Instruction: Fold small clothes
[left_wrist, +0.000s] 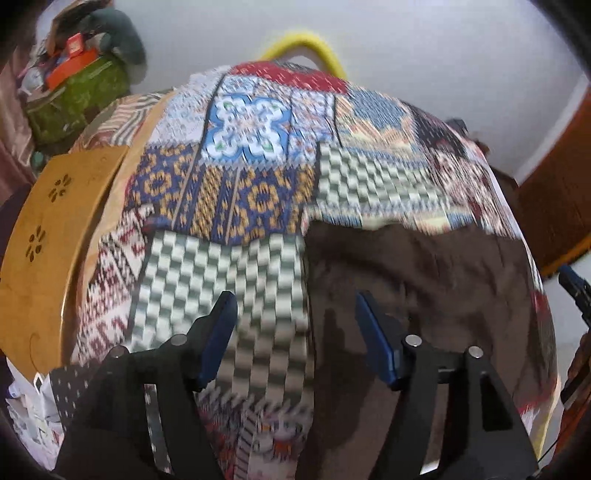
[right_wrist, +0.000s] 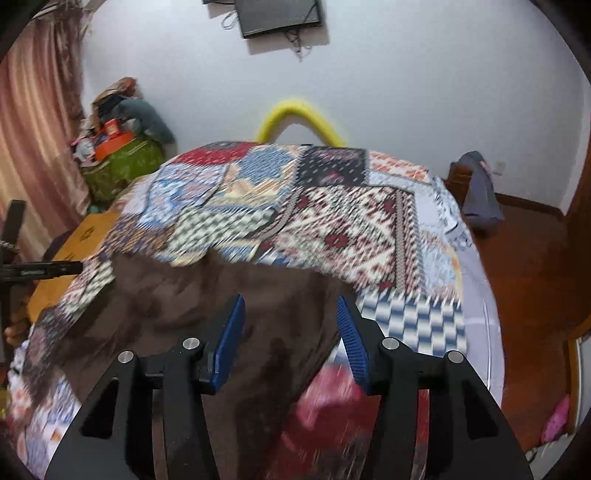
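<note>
A brown garment (left_wrist: 406, 266) lies spread flat on the patchwork bedcover (left_wrist: 229, 192), which makes sense for folding: the bed gives a broad, soft surface where the cloth can be laid out and its edges found. The left gripper (left_wrist: 295, 332) hovers over the garment's left edge, one finger above the checked patch of the cover and the other above the brown cloth, as if straddling the border it means to pick up. Its jaws stand apart with nothing pressed between them. The right gripper (right_wrist: 290, 339) hangs over the garment's right side, near where the brown cloth meets a reddish item (right_wrist: 332, 398) too blurred to identify; its jaws are likewise released and empty. I judge the two tools are set one at each side so both edges can be lifted together. Counting: one brown garment, two grippers with two blue-padded fingers each, one bedcover, one yellow curved tube (right_wrist: 299, 118) behind the bed, one wooden board (left_wrist: 48, 240) at the bed's left side, and one dark screen (right_wrist: 277, 14) on the wall.
</note>
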